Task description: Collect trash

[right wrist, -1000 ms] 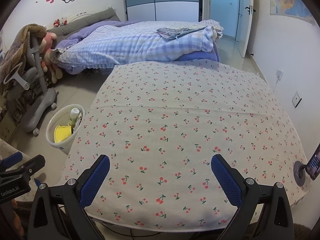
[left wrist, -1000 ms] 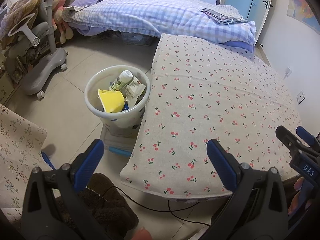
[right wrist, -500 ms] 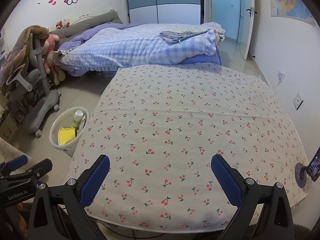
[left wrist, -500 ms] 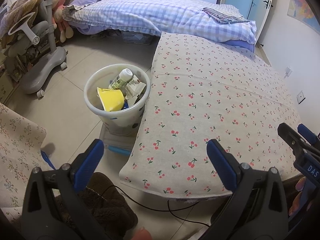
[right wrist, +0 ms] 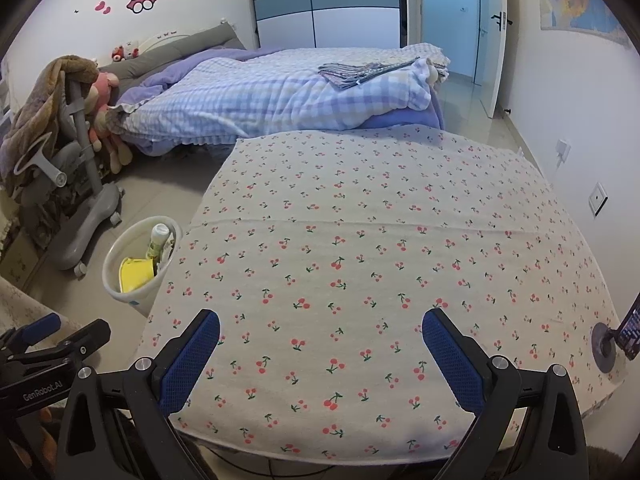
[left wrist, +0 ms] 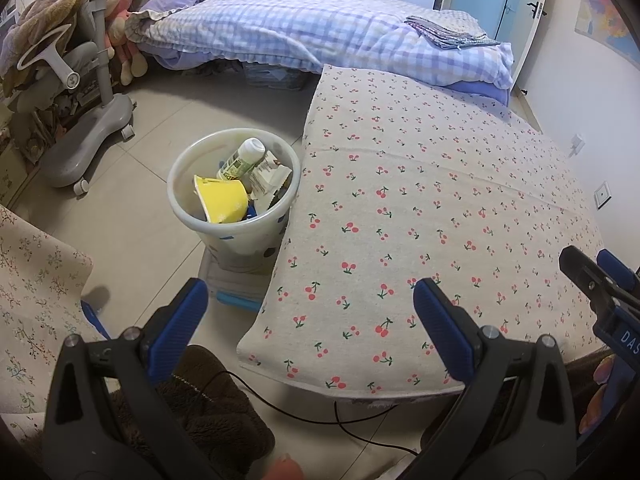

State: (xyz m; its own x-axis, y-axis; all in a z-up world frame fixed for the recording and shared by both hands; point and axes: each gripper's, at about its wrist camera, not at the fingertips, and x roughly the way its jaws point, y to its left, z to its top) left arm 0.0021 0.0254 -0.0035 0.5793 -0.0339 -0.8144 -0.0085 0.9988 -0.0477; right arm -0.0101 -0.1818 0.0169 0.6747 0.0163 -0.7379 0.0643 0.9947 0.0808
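A white trash bin [left wrist: 188,168] stands on the floor left of the table; it also shows in the right wrist view [right wrist: 114,258]. It holds a yellow wrapper [left wrist: 222,202], a white-capped bottle [left wrist: 242,158] and crumpled packaging [left wrist: 270,174]. My left gripper [left wrist: 310,300] is open and empty, near the table's front left corner, short of the bin. My right gripper [right wrist: 320,334] is open and empty over the front of the cherry-print tablecloth [right wrist: 380,248]. The right gripper's fingers [left wrist: 588,276] show at the right edge of the left wrist view, and the left gripper [right wrist: 52,340] at the lower left of the right wrist view.
A bed with a checked quilt [right wrist: 280,92] lies beyond the table. A grey wheeled chair [left wrist: 88,120] stands at the left. A phone on a stand [right wrist: 616,336] sits at the table's right edge. A black cable [left wrist: 320,416] and a brown fuzzy item [left wrist: 216,404] lie on the floor.
Both cameras have drawn slightly back and tilted up, so the bin and table sit a little lower in view. Both grippers stay open and empty.
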